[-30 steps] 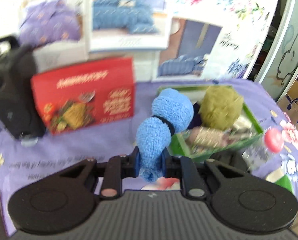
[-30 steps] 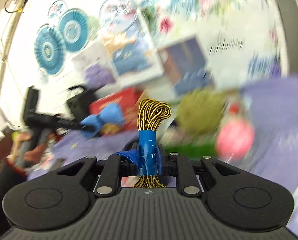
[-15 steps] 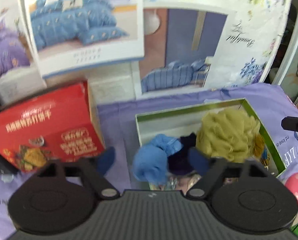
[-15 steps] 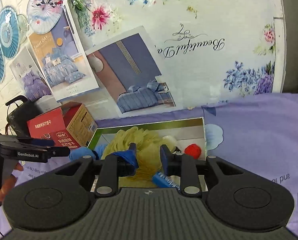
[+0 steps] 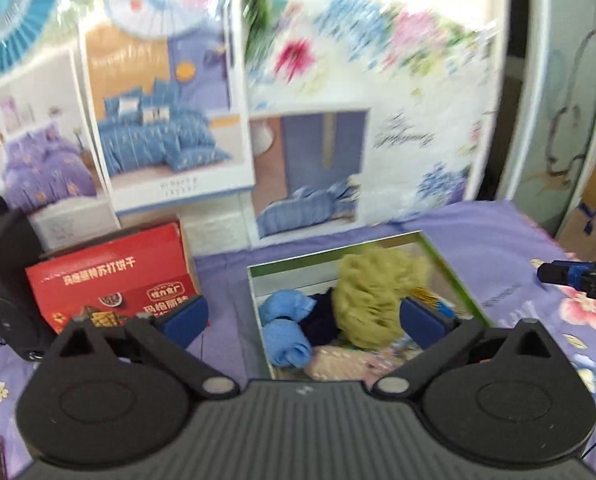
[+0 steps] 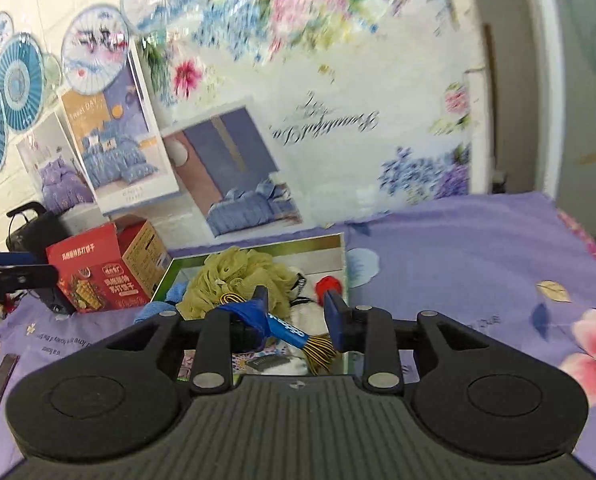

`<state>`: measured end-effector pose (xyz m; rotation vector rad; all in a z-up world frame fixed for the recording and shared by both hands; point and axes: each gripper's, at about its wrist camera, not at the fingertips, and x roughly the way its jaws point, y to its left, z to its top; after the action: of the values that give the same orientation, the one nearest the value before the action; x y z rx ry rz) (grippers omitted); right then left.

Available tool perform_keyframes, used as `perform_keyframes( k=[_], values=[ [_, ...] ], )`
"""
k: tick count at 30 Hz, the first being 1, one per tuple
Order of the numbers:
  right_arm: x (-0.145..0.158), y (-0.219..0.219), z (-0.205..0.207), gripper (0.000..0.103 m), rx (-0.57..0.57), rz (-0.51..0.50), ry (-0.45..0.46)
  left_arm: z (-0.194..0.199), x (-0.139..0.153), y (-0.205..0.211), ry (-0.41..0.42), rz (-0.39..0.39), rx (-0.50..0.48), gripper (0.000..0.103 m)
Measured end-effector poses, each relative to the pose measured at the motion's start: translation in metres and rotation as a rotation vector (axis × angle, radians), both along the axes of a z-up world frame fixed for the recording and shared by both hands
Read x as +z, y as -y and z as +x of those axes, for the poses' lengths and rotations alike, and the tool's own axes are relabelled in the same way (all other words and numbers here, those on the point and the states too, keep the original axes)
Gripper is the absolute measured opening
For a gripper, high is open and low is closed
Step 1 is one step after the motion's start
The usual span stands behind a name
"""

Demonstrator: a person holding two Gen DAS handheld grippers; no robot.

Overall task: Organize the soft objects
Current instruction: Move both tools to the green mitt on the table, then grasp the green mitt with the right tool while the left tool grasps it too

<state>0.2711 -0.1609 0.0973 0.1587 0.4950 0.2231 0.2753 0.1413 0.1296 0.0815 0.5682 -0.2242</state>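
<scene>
A green-rimmed open box (image 5: 449, 264) on the purple cloth holds soft things: a blue towel roll (image 5: 286, 330), an olive bath pouf (image 5: 373, 300), a dark blue item and a beige one. My left gripper (image 5: 303, 316) is open and empty above the box's near edge. In the right wrist view the box (image 6: 258, 246) shows the pouf (image 6: 234, 280), a red ball (image 6: 326, 283) and the yellow-black cord bundle with blue tape (image 6: 298, 338) lying inside. My right gripper (image 6: 298, 314) is open just over the cord.
A red biscuit carton (image 5: 110, 284) stands left of the box, with a black speaker (image 5: 2, 272) beyond it. Posters lean on the wall behind. A phone (image 6: 2, 372) lies on the cloth at left. Purple flowered cloth (image 6: 477, 264) stretches right.
Both grippers opened over the box: the left let go of the blue towel roll, the right let go of the cord bundle. Both items now lie inside, and both grippers have pulled back.
</scene>
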Motion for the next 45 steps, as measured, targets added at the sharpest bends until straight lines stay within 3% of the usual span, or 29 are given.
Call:
perform_keyframes(
  k=[4, 6, 10, 15, 19, 25, 28, 36, 41, 45],
  values=[
    [-0.007, 0.016, -0.058, 0.015, -0.053, 0.009, 0.035, -0.061, -0.001, 0.015, 0.040, -0.005, -0.060, 0.102],
    [-0.019, 0.024, -0.081, 0.016, -0.039, 0.008, 0.008, -0.085, -0.012, 0.027, 0.014, -0.003, -0.091, 0.102],
    [-0.059, 0.041, -0.122, 0.017, -0.028, 0.022, -0.061, -0.124, -0.060, 0.058, -0.068, 0.020, -0.151, 0.102],
    [-0.117, 0.066, -0.157, 0.017, -0.067, 0.125, -0.186, -0.151, -0.136, 0.097, -0.253, 0.004, -0.259, 0.102],
    [-0.138, 0.079, -0.166, 0.018, -0.104, 0.154, -0.229, -0.162, -0.169, 0.111, -0.330, -0.016, -0.316, 0.102],
    [-0.137, 0.093, -0.142, 0.021, -0.060, 0.262, -0.225, -0.157, -0.180, 0.124, -0.399, -0.089, -0.434, 0.102],
    [-0.140, 0.091, -0.122, 0.021, -0.016, 0.287, -0.253, -0.149, -0.188, 0.138, -0.426, -0.072, -0.454, 0.102],
    [-0.151, 0.057, -0.086, 0.024, 0.091, 0.178, -0.321, -0.126, -0.206, 0.168, -0.478, -0.034, -0.471, 0.102],
    [-0.150, 0.033, -0.087, 0.027, 0.128, -0.006, -0.296, -0.125, -0.206, 0.172, -0.463, -0.010, -0.479, 0.102],
    [-0.154, 0.008, -0.093, 0.029, 0.220, -0.196, -0.257, -0.125, -0.207, 0.171, -0.459, -0.011, -0.470, 0.101]
  ],
)
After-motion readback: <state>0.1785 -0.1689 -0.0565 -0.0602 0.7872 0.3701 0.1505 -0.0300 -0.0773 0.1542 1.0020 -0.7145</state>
